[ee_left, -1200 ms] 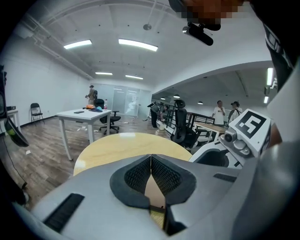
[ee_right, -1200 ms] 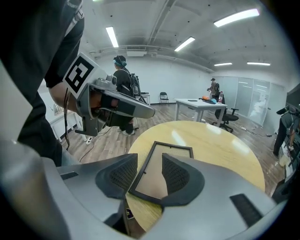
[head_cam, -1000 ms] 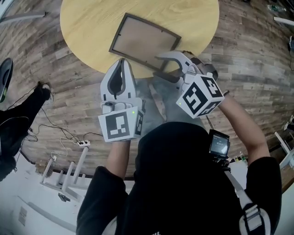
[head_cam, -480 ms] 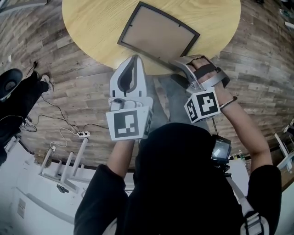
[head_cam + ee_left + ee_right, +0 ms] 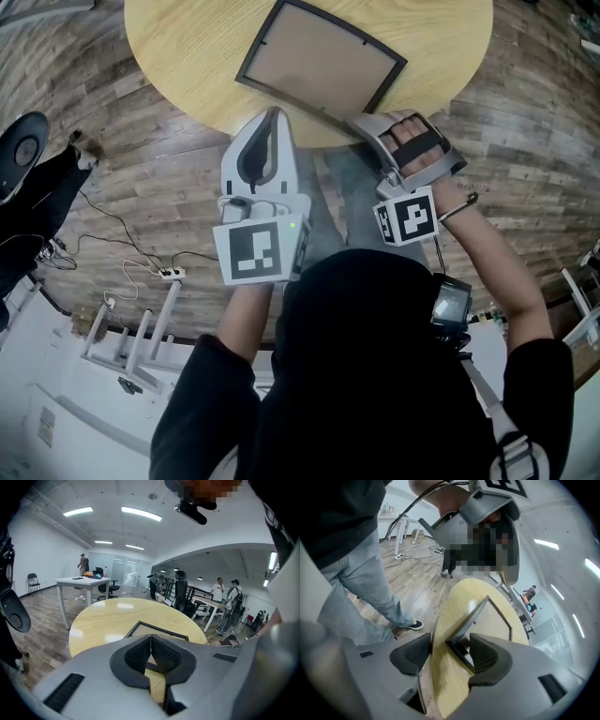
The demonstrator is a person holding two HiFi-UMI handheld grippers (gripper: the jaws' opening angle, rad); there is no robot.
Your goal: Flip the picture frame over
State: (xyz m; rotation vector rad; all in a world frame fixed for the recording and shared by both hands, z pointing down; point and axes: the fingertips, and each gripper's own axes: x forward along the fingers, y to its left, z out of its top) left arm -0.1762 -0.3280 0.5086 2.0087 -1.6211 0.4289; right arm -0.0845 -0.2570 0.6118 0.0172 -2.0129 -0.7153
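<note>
The picture frame (image 5: 319, 61) is dark-edged with a brown panel facing up. It lies flat on the round yellow table (image 5: 187, 56), its near corner close to the rim. My right gripper (image 5: 367, 129) reaches that corner from below the rim. In the right gripper view its jaws are opening, and the frame's dark corner strip (image 5: 459, 651) and the table edge lie between the pads (image 5: 485, 656) without being pressed. My left gripper (image 5: 272, 114) hovers at the table's near edge, just left of the frame (image 5: 159, 631). Its pads (image 5: 140, 654) meet with nothing held.
Below the table is wood-plank floor with cables and a power strip (image 5: 169, 272). A shoe (image 5: 21, 150) shows at the far left. Legs in jeans (image 5: 370, 588) stand beside the table. Behind are a white table (image 5: 79, 580), chairs and several people.
My right gripper has rolled over and sunk to the table rim, and its jaws have spread. The frame's near edge, earlier under the jaw, now lies flat. The left gripper barely shifted.
</note>
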